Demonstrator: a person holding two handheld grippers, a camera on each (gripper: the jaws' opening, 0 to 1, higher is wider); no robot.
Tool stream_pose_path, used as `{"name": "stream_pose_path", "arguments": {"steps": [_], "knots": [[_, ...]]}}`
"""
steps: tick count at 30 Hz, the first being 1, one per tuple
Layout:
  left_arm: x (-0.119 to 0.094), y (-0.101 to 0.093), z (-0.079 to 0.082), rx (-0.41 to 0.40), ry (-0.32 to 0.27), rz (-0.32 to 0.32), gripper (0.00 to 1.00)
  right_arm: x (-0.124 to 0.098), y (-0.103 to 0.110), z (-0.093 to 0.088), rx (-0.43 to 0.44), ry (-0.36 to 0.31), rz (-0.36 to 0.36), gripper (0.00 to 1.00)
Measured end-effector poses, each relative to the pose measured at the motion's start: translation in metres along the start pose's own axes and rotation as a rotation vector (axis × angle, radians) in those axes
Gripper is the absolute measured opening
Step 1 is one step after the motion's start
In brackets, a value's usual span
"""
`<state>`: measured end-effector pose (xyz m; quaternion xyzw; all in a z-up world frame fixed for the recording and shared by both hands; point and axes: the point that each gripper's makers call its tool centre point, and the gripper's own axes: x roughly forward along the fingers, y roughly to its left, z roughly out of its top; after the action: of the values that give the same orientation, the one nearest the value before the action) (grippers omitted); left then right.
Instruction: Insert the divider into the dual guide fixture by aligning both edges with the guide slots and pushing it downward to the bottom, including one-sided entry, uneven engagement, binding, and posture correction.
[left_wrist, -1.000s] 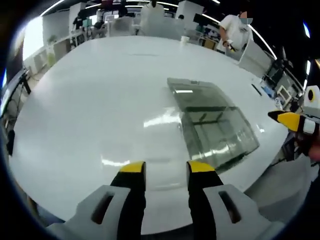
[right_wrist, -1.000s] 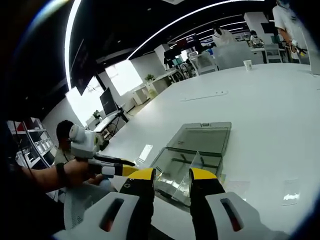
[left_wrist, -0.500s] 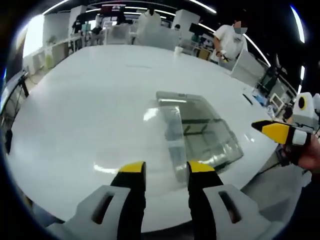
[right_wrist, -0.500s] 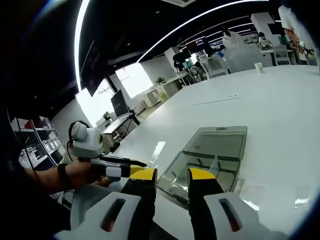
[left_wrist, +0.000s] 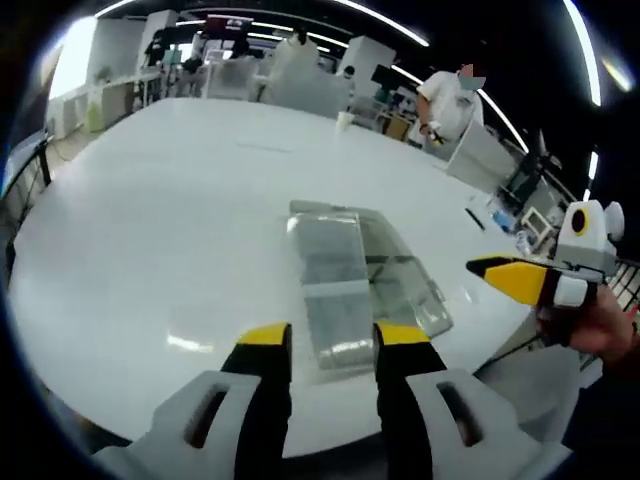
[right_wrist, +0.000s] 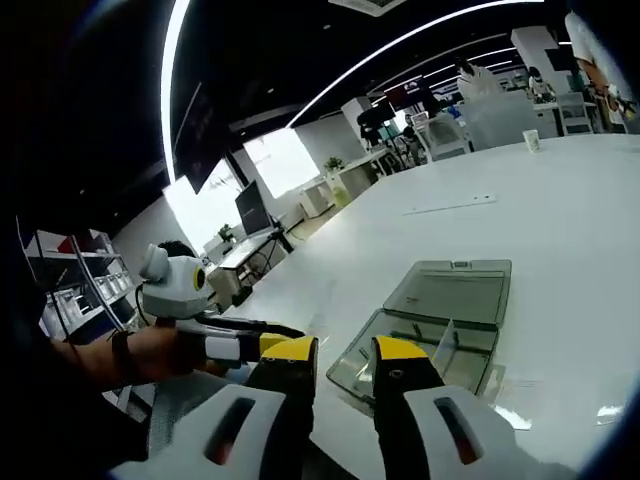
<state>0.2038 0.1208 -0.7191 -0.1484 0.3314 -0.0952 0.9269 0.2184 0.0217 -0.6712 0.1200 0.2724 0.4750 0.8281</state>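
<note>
White table (left_wrist: 150, 220), one clear fixture (left_wrist: 360, 280)

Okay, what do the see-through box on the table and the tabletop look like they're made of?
The box looks like clear, slightly smoky plastic, perhaps acrylic: the table shows through its walls, its edges catch the light, and a thin clear divider stands inside it. The table has a smooth, glossy white top, likely laminate or painted board; ceiling lights reflect off it as bright streaks.
</note>
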Motion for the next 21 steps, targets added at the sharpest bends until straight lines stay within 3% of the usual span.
{"name": "stream_pose_path", "arguments": {"steps": [21], "knots": [[-0.009, -0.045, 0.004, -0.072, -0.065, -0.162, 0.30, 0.003, 0.016, 0.002, -0.029, 0.000, 0.048, 0.14]]}}
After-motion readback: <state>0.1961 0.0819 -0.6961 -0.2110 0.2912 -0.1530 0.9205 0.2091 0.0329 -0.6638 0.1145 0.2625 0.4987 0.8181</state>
